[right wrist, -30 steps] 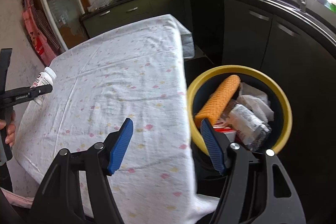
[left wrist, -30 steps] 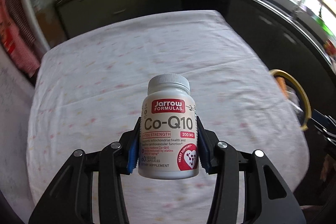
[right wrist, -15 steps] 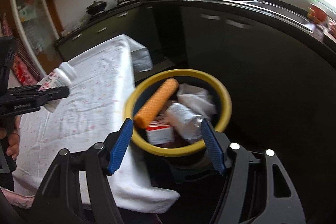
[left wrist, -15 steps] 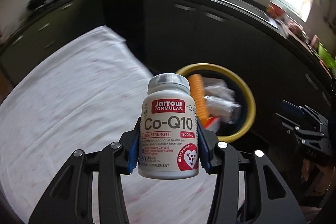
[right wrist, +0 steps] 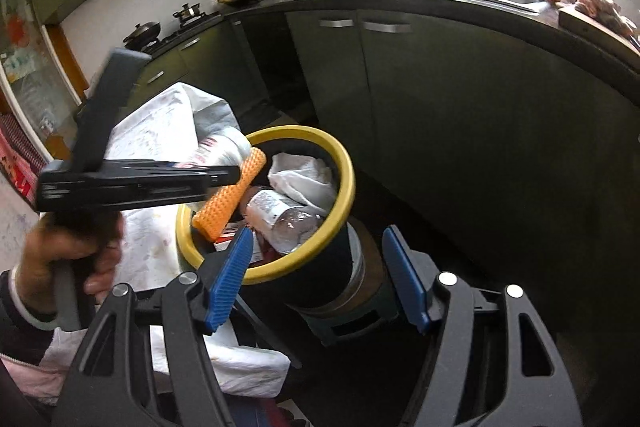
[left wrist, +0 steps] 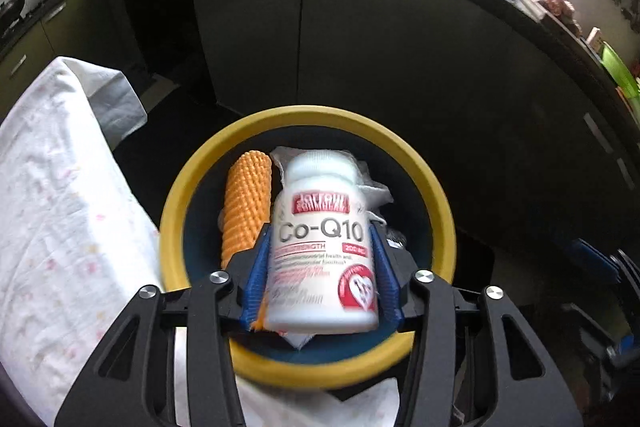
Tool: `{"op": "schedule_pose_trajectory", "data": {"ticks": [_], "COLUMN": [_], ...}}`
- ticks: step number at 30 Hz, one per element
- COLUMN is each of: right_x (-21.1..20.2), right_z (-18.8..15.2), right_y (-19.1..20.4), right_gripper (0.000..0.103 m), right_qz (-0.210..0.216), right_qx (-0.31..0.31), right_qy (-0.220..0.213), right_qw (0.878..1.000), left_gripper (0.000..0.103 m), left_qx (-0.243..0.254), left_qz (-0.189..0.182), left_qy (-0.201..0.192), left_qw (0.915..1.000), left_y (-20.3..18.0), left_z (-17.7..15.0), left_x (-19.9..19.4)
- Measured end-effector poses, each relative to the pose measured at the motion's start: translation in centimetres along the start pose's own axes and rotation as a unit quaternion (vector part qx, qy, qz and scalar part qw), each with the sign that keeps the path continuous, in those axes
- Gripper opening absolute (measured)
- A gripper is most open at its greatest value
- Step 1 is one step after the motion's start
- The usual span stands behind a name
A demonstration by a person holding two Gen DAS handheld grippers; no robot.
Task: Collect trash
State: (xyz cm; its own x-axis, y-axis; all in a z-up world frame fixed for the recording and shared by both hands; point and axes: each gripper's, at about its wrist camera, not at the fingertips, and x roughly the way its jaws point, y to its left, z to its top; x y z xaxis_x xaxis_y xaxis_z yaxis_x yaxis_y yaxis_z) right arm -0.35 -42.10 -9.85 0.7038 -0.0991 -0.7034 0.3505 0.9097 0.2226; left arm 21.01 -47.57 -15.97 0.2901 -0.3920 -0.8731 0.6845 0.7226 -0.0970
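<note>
The left gripper [left wrist: 320, 279] is hanging over the yellow-rimmed trash bin [left wrist: 436, 195], and its jaws have just been opening around the Co-Q10 supplement bottle [left wrist: 322, 247], which is sitting loose between the blue pads. The right gripper [right wrist: 318, 277] is standing open and empty, just beside the bin.

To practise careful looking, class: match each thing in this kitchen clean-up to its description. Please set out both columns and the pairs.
Things:
A pill bottle
B ribbed roll
C bin rim
D tablecloth

Descriptions:
1 yellow
2 orange, lying in the bin
3 white, draped beside the bin
4 red-labelled, over the bin

Pairs: A-4, B-2, C-1, D-3
</note>
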Motion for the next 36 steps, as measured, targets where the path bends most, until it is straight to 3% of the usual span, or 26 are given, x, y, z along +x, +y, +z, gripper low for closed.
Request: {"op": "schedule_pose_trajectory", "data": {"ticks": [3,7,13,19,24,26,29,32,36], "right_x": [-0.2,-0.3,-0.3,-0.4,-0.8,-1.4,-3.2,-5.8,-8.6], "right_z": [0.0,-0.1,-0.2,-1.0,-1.7,-1.8,-1.8,-1.5,-1.4], "right_y": [0.0,0.8,2.7,6.1,9.6,10.8,12.8,14.5,15.7], "right_gripper": [0.065,0.066,0.067,0.069,0.075,0.082,0.094,0.096,0.096], "right_qz": [0.0,0.004,0.016,0.035,0.057,0.066,0.067,0.075,0.057], "right_qx": [0.001,-0.006,-0.029,-0.067,-0.102,-0.112,-0.133,-0.148,-0.166], "right_qy": [-0.002,-0.004,-0.001,0.008,0.007,0.002,-0.02,-0.051,-0.086], "right_qw": [1.0,1.0,0.999,0.997,0.993,0.992,0.989,0.985,0.981], "left_gripper": [0.084,0.086,0.093,0.098,0.098,0.098,0.098,0.098,0.098], "left_qx": [0.001,0.002,0.001,-0.032,-0.101,-0.127,-0.166,-0.186,-0.19], "left_qz": [0.016,0.009,0.005,0.057,0.125,0.144,0.193,0.239,0.268], "left_qy": [-0.015,-0.024,-0.078,-0.144,-0.19,-0.201,-0.233,-0.254,-0.279], "left_qw": [0.9998,0.9997,0.9969,0.9874,0.9686,0.9605,0.9384,0.9185,0.9024], "left_y": [0.0,0.5,2.9,7.1,12.1,13.9,16.1,17.1,16.7], "left_z": [0.0,-1.4,-6.0,-12.4,-18.7,-21.0,-25.2,-28.6,-31.4], "left_x": [0.1,-2.0,-8.7,-16.2,-22.2,-24.2,-28.6,-32.2,-35.8]}}
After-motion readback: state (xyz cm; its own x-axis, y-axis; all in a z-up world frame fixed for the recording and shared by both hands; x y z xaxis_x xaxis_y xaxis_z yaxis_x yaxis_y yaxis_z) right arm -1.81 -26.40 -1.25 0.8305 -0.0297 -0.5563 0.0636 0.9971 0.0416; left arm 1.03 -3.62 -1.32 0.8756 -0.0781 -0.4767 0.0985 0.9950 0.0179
